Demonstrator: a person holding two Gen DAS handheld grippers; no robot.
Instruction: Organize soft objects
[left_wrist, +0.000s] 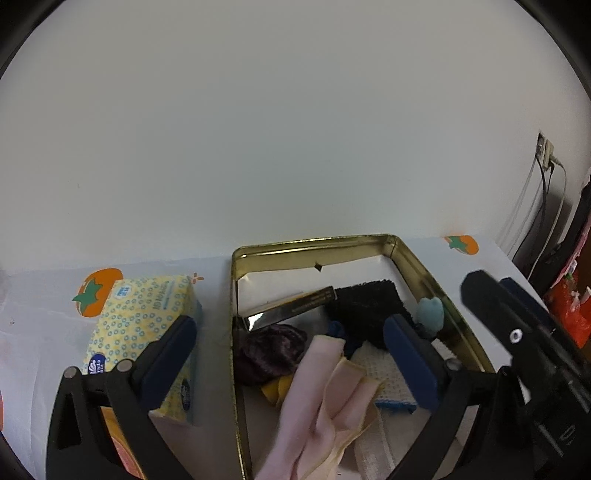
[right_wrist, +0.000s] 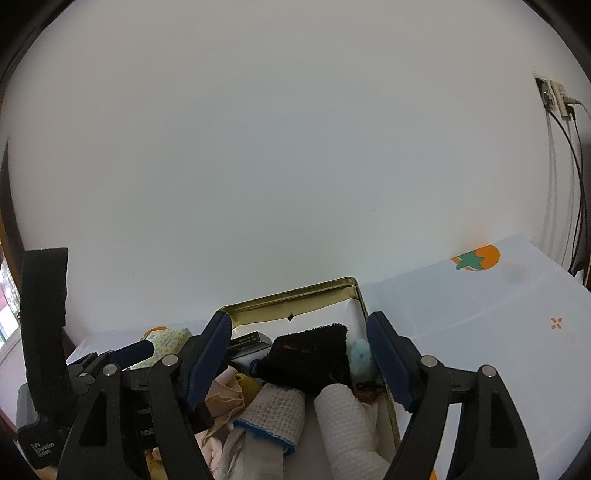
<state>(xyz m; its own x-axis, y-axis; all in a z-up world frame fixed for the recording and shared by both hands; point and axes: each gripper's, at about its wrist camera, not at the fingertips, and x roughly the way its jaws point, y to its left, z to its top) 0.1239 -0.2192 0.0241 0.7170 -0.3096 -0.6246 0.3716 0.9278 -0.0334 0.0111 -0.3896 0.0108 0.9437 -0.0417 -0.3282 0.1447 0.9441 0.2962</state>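
An open gold tin (left_wrist: 314, 242) (right_wrist: 295, 291) holds soft things: a black fuzzy cloth (left_wrist: 369, 306) (right_wrist: 310, 350), pale pink folded cloth (left_wrist: 314, 387), a dark purple scrunchie (left_wrist: 269, 350), a white waffle cloth (right_wrist: 343, 417), a white piece with a blue hem (right_wrist: 273, 410) and a small light-blue plush (left_wrist: 430, 312) (right_wrist: 360, 356). My left gripper (left_wrist: 290, 328) stands wide open above the tin, one finger over the tissue pack, the other inside the tin. My right gripper (right_wrist: 298, 325) is open over the tin's near end, with nothing pressed between its pads.
A yellow patterned tissue pack (left_wrist: 144, 314) lies left of the tin on the white tablecloth with orange fruit prints (right_wrist: 478, 258). A dark flat box (left_wrist: 295, 306) leans inside the tin. A white wall is close behind, with a socket and cables (right_wrist: 557, 96) at the right.
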